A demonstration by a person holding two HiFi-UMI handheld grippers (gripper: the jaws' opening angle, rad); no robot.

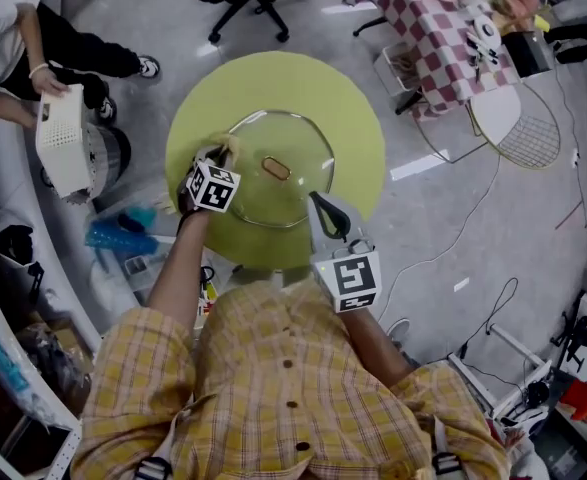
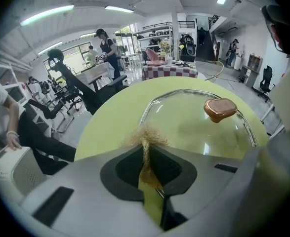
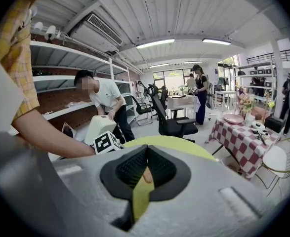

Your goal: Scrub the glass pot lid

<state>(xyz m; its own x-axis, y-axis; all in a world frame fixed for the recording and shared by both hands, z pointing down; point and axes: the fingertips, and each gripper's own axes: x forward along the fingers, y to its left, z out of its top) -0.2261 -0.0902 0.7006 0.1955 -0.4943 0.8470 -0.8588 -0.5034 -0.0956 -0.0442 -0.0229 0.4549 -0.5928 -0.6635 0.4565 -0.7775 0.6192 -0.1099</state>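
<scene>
The left gripper (image 2: 147, 149) is clamped on a golden scouring tuft (image 2: 145, 134), which is mostly buried between the jaws. The tuft is at the left rim of the glass pot lid (image 2: 194, 125), which lies on the round green table (image 2: 110, 117). The gripper's body cuts off the lid's near edge. The right gripper (image 3: 145, 157) has its jaws together, and a tan speck between them is too small to identify.

Scrubber (image 2: 145, 137) mostly buried in left gripper (image 2: 147, 157) tongs (only tuft shows); glass lid (image 1: 278, 140) near rim behind right gripper (image 1: 325, 211).
</scene>
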